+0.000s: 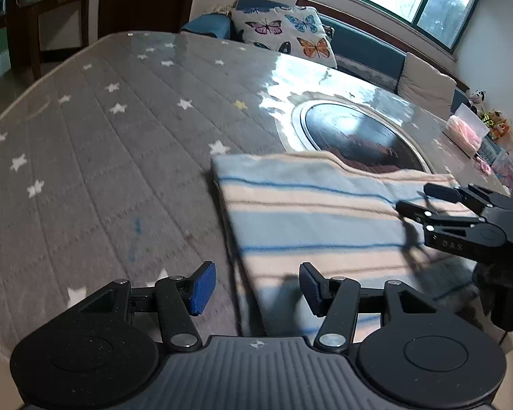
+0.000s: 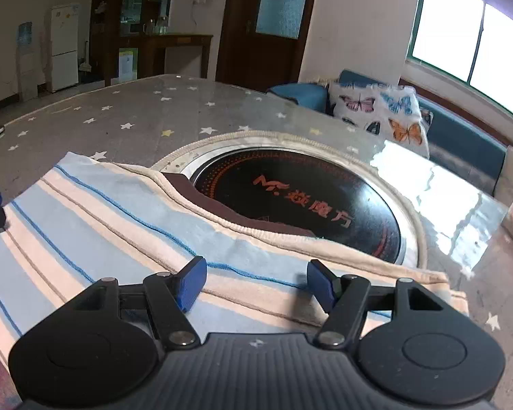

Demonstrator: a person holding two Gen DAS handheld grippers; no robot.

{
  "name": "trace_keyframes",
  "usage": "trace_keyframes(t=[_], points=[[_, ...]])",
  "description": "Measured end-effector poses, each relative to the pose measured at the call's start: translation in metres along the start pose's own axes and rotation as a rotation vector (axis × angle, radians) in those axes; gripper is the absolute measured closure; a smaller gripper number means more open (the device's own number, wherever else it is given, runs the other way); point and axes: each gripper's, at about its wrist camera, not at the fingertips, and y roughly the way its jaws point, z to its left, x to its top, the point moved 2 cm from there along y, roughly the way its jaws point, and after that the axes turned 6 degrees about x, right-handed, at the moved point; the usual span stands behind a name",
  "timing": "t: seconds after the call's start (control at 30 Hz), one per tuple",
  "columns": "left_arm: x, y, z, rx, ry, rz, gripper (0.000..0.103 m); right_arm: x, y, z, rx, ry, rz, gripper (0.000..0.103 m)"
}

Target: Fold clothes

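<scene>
A striped garment in pale blue and cream lies folded flat on the table; it also shows in the right wrist view. Its ribbed cream hem overlaps the near edge of a round black cooktop. My left gripper is open and empty, hovering over the garment's left edge. My right gripper is open and empty, low over the garment's right part near the hem. The right gripper also shows in the left wrist view, at the garment's right side. A blue pad of the left gripper shows at the right wrist view's left edge.
The table has a grey star-print cover under clear plastic. The cooktop is set into it. A clear box with pink things stands at the far right. A butterfly pillow lies on a blue sofa behind.
</scene>
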Motion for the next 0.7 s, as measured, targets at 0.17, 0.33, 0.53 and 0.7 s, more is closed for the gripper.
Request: trace_keyframes(t=[0.17,0.33,0.53,0.7], points=[[-0.009,-0.006,0.002,-0.028,-0.024,0.016,0.047,0.0,-0.007,0.004,0.003,0.001,0.005,0.036],[-0.017,-0.008,0.0,-0.045,-0.023,0.043,0.052,-0.003,-0.01,0.008,-0.001,-0.014,0.013,0.036],[-0.022,-0.012,0.0,-0.069,-0.033,0.051,0.078,-0.004,-0.031,0.025,0.069,-0.063,0.01,0.036],[-0.013,-0.021,0.001,-0.104,-0.039,0.04,0.084,0.002,-0.056,0.052,0.234,-0.136,-0.002,0.036]])
